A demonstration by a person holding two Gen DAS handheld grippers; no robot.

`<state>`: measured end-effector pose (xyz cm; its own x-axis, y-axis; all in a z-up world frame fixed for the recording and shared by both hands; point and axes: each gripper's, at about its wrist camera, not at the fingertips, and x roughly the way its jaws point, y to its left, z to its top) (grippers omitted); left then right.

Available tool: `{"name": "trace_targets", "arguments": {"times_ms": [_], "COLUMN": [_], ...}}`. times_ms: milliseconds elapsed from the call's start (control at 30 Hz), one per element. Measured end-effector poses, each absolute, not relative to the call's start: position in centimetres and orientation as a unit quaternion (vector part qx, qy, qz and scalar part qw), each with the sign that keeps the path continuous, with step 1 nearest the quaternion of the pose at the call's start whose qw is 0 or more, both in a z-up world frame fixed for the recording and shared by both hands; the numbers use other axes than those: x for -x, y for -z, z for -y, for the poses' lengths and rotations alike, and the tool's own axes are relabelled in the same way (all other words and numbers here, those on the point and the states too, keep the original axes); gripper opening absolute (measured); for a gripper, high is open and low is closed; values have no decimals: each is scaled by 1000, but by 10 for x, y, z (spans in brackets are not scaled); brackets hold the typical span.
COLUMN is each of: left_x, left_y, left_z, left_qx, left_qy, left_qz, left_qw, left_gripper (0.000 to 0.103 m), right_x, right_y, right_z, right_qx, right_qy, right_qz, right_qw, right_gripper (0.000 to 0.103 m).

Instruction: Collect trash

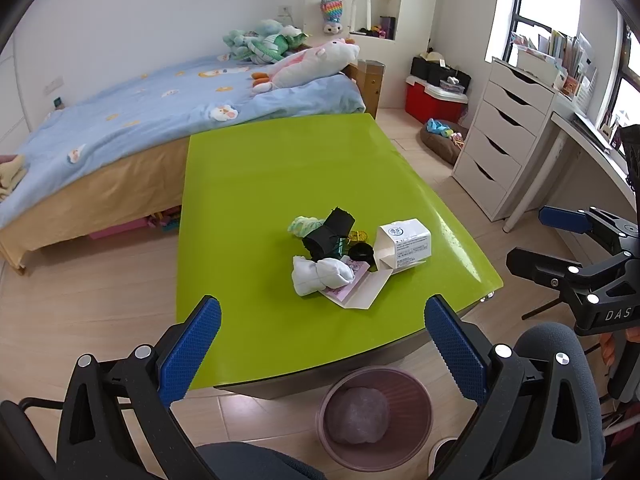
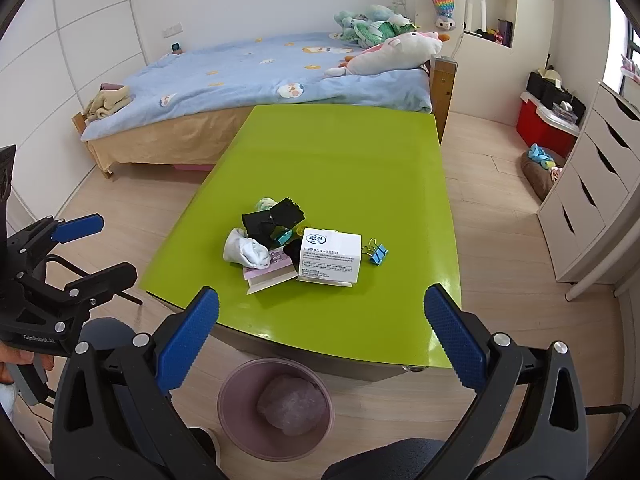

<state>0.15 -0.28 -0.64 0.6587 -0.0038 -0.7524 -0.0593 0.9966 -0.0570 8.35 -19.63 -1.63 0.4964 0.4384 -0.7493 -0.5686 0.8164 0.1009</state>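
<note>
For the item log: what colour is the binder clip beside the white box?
Light blue binder clip, clearest in the right wrist view.

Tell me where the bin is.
In both wrist views the pink bin stands on the floor, below the green table's near edge.
</note>
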Motion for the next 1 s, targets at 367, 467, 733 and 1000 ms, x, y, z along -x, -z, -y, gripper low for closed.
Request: {"name": "trace_targets", "arguments": {"times_ms": [367,467,733,1000], "left_x": [-2,-2,-3,-3], "left_y": [6,7,7,8], "left_z": [3,4,3,4], "left_qx": [40,39,40,40], "left_qy": [-15,-15,-15,-16], "left_qz": [-413,-413,-413,-414], "left_qw": [910,910,910,909], "left_gripper": [98,98,98,98], "right_x": [-83,-83,-83,-83], "right_y": [17,17,19,22], "right_z": [197,197,197,196], "right_qx": [73,74,85,87], "right_qy": [-296,-295,-285,-286], "right_qz": [-411,-411,-405,-410], "right_qw": [859,860,865,862], "right_gripper": [100,100,100,100]}}
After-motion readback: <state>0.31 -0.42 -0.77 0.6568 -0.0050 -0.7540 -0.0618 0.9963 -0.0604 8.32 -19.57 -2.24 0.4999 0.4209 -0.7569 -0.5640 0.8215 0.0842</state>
